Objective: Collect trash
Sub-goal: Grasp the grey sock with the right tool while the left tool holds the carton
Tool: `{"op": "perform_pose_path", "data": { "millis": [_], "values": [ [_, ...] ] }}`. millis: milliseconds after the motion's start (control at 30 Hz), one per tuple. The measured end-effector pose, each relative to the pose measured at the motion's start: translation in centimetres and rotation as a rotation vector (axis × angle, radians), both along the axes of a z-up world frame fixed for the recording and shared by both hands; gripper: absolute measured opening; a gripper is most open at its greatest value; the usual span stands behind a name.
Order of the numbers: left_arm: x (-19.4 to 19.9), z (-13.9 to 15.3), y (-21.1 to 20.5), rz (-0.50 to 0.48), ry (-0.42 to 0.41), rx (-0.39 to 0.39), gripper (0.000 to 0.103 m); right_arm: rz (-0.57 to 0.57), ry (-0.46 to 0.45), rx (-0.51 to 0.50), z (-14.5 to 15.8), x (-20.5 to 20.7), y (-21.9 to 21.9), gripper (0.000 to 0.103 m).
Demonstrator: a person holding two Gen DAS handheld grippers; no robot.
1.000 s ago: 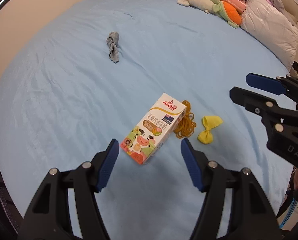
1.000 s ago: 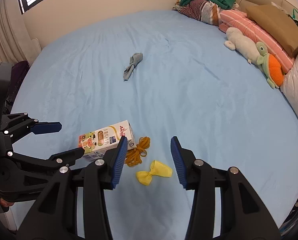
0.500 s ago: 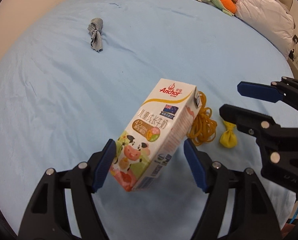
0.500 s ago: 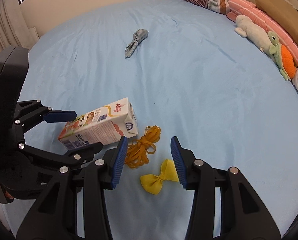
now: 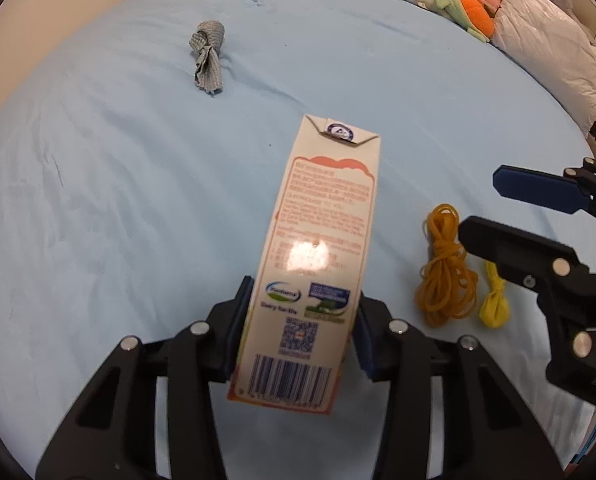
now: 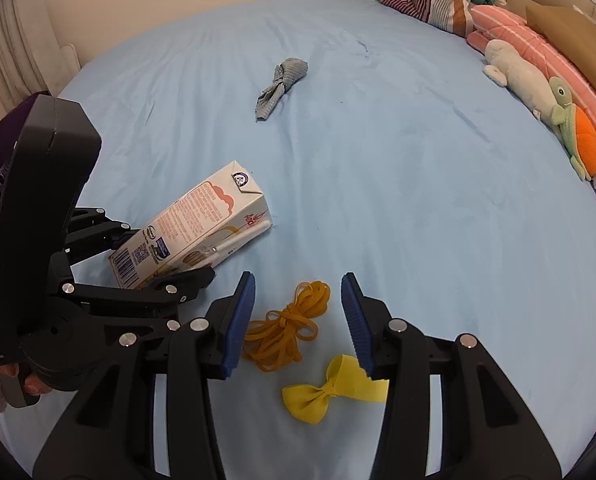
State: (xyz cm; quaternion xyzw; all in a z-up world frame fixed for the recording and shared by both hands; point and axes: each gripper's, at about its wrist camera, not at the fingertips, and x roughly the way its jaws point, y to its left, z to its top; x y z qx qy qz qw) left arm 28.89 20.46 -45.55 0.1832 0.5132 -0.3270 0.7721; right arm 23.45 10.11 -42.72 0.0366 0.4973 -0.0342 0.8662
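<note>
Both grippers low over blue bedsheet (image 6: 397, 168): left gripper (image 5: 299, 330), just closing, clamps white printed milk carton (image 5: 317, 264); right gripper (image 6: 298, 316) jaws apart over orange rubber-band bundle (image 6: 284, 330).

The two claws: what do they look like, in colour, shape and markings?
Both are alike. The left claw and the right claw have black plastic arms with cut-out slots and round silver screw heads. Each finger ends in a flat, ribbed blue pad. The left claw's black housing carries small white lettering.
</note>
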Motion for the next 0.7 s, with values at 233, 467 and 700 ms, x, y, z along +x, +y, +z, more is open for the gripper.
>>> {"op": "perform_pose_path", "data": {
  "millis": [233,467,700],
  "values": [
    [1.1,1.1,0.7,0.063,-0.047,-0.031,0.042,0.024,-0.016,0.001,0.1,1.8,0.1,0.043],
    [5.4,2.8,2.8,0.171,-0.116,-0.049,0.042,0.070,-0.066,0.011,0.5,6.4,0.2,0.043],
    [10.7,2.9,4.3,0.280,-0.176,-0.035,0.042,0.080,-0.145,0.000,-0.1,13.6,0.4,0.043]
  ]
}}
